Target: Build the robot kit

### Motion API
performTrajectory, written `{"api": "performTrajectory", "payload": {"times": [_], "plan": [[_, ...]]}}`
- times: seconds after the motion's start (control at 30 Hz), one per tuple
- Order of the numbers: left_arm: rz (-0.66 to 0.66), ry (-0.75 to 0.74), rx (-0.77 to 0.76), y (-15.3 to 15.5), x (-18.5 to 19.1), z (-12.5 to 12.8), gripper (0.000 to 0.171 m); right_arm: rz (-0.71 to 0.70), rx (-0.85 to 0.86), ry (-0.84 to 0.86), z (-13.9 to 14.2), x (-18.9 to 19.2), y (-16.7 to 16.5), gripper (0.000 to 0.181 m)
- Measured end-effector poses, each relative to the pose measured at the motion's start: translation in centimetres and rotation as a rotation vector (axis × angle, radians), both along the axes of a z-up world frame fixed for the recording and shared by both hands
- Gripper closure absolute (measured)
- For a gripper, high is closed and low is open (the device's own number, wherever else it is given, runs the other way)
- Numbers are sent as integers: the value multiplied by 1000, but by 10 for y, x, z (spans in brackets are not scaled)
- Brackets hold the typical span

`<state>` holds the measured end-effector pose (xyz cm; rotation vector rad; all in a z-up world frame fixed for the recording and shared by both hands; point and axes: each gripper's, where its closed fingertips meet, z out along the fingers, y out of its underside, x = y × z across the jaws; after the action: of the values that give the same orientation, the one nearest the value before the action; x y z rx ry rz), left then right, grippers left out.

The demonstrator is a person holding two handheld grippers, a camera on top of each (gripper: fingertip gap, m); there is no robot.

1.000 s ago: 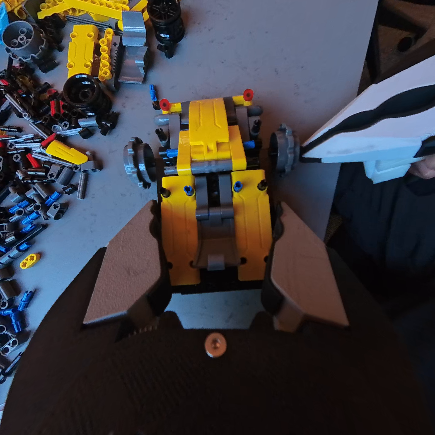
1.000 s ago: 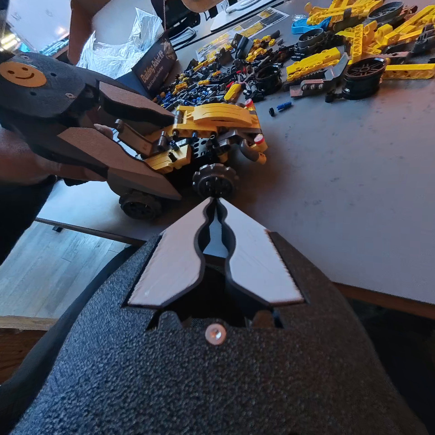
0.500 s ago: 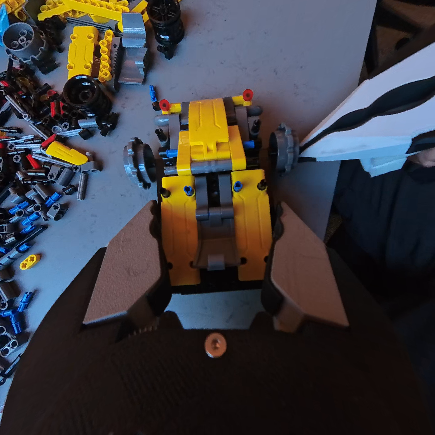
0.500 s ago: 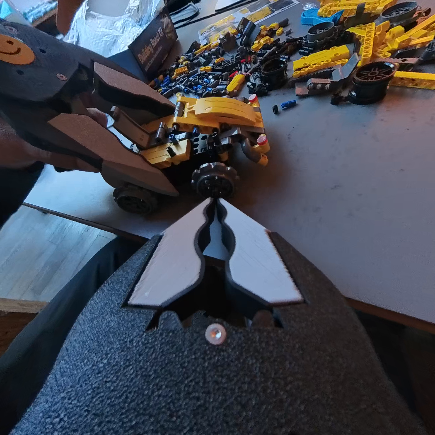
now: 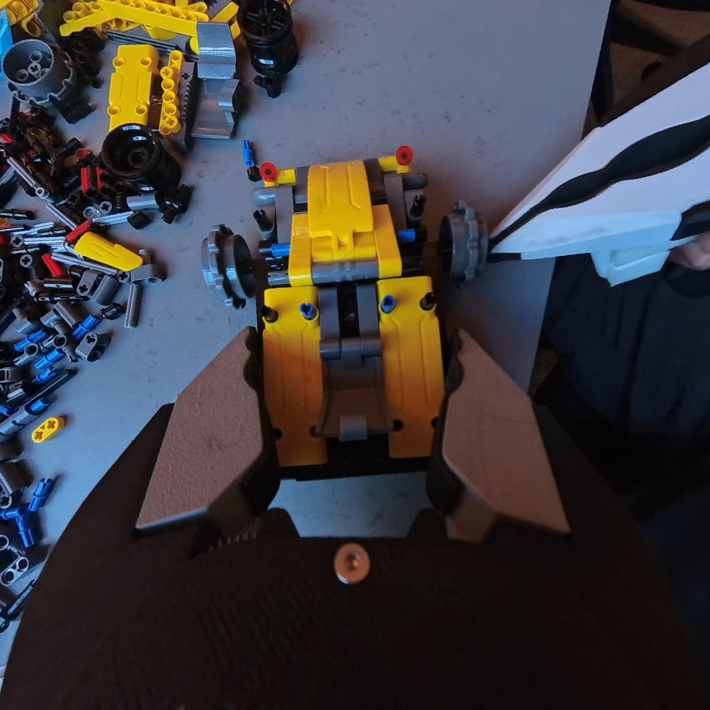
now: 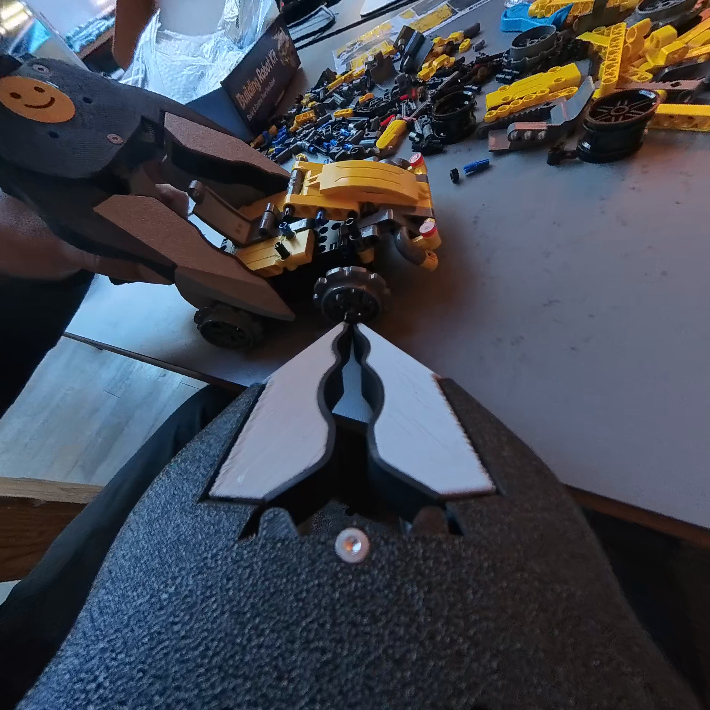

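Observation:
A yellow, grey and black brick-built car (image 5: 345,238) stands on the grey table (image 5: 422,96) near its edge. My left gripper (image 5: 353,338) is shut on the car's rear, one brown finger on each side. It shows from the side in the right wrist view (image 6: 286,246), clamping the car (image 6: 357,192). My right gripper (image 6: 350,325) is shut, its white fingertips pressed together. The tips touch a small black pin at the hub of the car's grey front wheel (image 6: 349,296). The left wrist view shows the right gripper (image 5: 490,255) against that wheel (image 5: 463,246).
Several loose bricks and pins (image 5: 57,269) cover the table's left part, with black wheels (image 5: 134,153) and yellow beams (image 6: 538,88). A dark box (image 6: 265,88) stands behind them. The table edge (image 6: 153,361) runs just beside the car. A person's hand (image 6: 38,246) holds the left gripper.
My right gripper has moved in toward the car's front wheel and now touches its hub. The left gripper and the car have stayed put.

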<state>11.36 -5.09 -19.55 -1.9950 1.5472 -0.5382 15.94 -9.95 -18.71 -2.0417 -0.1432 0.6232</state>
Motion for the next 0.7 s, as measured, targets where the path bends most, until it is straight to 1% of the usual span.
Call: {"api": "performTrajectory", "payload": {"times": [0.7], "plan": [[-1,-1,0,0,0,0,77,-5,5,37,3,1,1,181]]}}
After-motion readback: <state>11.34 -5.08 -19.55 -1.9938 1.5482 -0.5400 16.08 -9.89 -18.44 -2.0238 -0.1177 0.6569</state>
